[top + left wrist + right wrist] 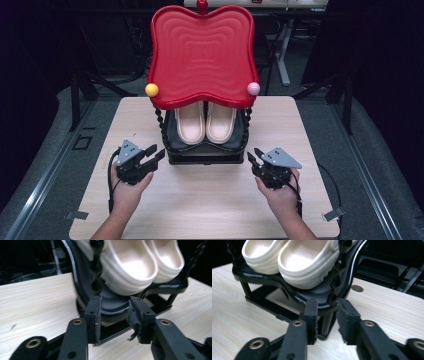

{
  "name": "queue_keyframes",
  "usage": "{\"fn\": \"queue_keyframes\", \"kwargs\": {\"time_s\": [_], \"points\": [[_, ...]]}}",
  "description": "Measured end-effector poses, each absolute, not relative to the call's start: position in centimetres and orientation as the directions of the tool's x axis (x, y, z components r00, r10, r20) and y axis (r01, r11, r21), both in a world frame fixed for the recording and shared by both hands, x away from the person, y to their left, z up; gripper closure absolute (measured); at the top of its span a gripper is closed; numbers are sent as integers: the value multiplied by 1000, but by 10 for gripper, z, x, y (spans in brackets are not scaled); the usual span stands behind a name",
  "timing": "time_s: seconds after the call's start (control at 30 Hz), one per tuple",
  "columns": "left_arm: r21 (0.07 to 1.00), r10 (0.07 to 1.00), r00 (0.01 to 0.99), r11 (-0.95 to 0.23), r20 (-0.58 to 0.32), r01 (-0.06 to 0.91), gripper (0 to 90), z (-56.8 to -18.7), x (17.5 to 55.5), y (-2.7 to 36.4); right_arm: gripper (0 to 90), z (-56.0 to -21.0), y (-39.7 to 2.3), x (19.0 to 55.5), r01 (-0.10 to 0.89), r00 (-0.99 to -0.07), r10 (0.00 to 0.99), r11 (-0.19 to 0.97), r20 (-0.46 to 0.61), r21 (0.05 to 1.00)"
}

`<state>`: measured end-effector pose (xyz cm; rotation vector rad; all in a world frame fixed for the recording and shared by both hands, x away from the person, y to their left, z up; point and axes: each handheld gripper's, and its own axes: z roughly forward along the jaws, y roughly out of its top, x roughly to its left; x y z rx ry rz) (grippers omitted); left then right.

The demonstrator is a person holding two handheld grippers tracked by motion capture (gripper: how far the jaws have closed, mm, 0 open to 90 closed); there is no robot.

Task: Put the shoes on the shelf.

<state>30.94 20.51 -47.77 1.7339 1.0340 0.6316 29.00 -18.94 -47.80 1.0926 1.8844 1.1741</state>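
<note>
At bench centre, rack [205, 147] sits between our left gripper [156, 154] and right gripper [254, 156]; both fingers part-open, empty, equally near its front corners

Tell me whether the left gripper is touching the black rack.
Apart. The high view shows bare tabletop between the left gripper and the black rack.

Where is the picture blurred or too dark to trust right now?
High view: the light wooden table is evenly lit and sharp; its surroundings sink into black. Left gripper view: the black two-tier rack smears along its left edge, while the cream foam clogs stay fairly crisp. Right gripper view: the rack's curved post is blurred, and the near jaws look soft.
</note>
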Motion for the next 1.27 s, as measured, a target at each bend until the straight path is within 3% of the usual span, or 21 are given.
{"fn": "queue_keyframes", "kwargs": {"time_s": [0.1,0.33,0.57,0.8,1.27], "points": [[919,869,492,-147,-56,365,569,-484,304,214,579,-485,-197,282,316,-444,889,274,-114,908],[902,882,468,-163,-48,400,509,-502,293,233,509,-498,-207,277,344,-455,888,249,-71,905],[894,900,432,-139,-65,425,490,-524,289,247,487,-513,-210,275,349,-455,886,266,-85,899],[877,908,414,-143,-69,459,487,-537,295,253,485,-530,-205,275,354,-495,853,373,-166,858],[869,902,418,-120,-106,480,456,-544,299,253,460,-547,-200,281,398,-517,846,375,-133,837]]}}
